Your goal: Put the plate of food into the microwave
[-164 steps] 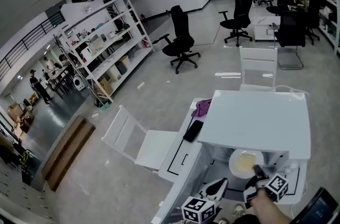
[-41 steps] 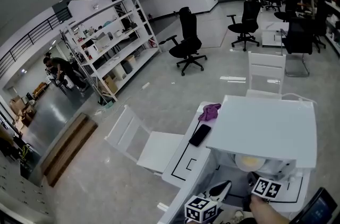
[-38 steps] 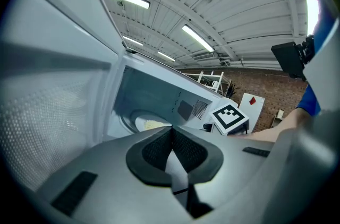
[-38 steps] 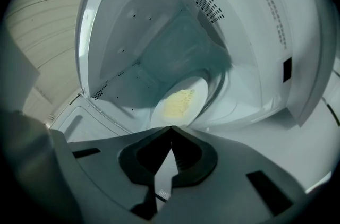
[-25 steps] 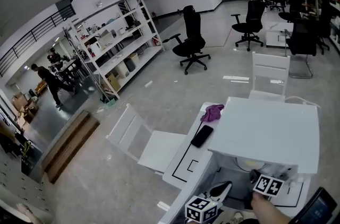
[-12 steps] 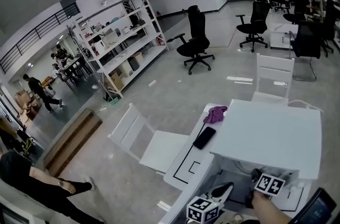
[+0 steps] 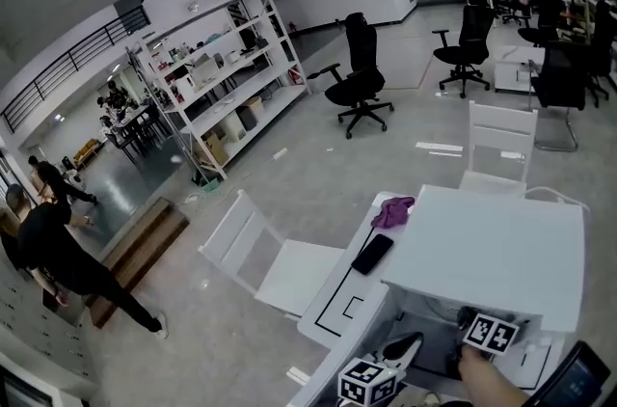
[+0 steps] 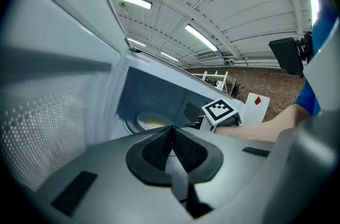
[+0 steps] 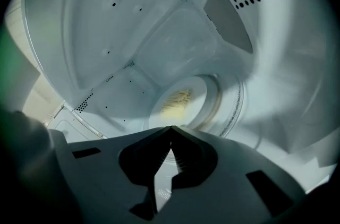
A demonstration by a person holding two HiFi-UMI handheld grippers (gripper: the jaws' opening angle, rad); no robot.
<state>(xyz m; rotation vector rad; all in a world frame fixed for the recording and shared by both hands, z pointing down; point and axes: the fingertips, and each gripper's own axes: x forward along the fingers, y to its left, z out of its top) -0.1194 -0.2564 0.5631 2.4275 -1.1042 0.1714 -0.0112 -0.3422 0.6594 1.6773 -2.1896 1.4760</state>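
The white plate of yellow food (image 9: 178, 101) lies on the glass turntable (image 9: 234, 103) inside the white microwave (image 7: 482, 246). My right gripper (image 9: 170, 128) is inside the cavity, just short of the plate, shut with nothing visible between its pads; the plate's near rim is hidden behind it. In the head view only its marker cube (image 7: 492, 333) shows at the oven's mouth. My left gripper (image 8: 171, 130) is shut and empty, held outside to the left by the open door (image 8: 53, 111). From there I see the plate (image 8: 151, 122) and the right gripper's cube (image 8: 219, 110).
A black phone (image 7: 372, 253) and a purple cloth (image 7: 393, 210) lie on the white table left of the microwave. A white chair (image 7: 260, 256) stands beside the table. A dark screen (image 7: 583, 379) sits at the lower right. A person (image 7: 58, 256) walks at far left.
My right gripper has carried the plate into the microwave, and the oven's top now hides the plate in the head view. The left gripper has hardly moved. A person has walked in at the left.
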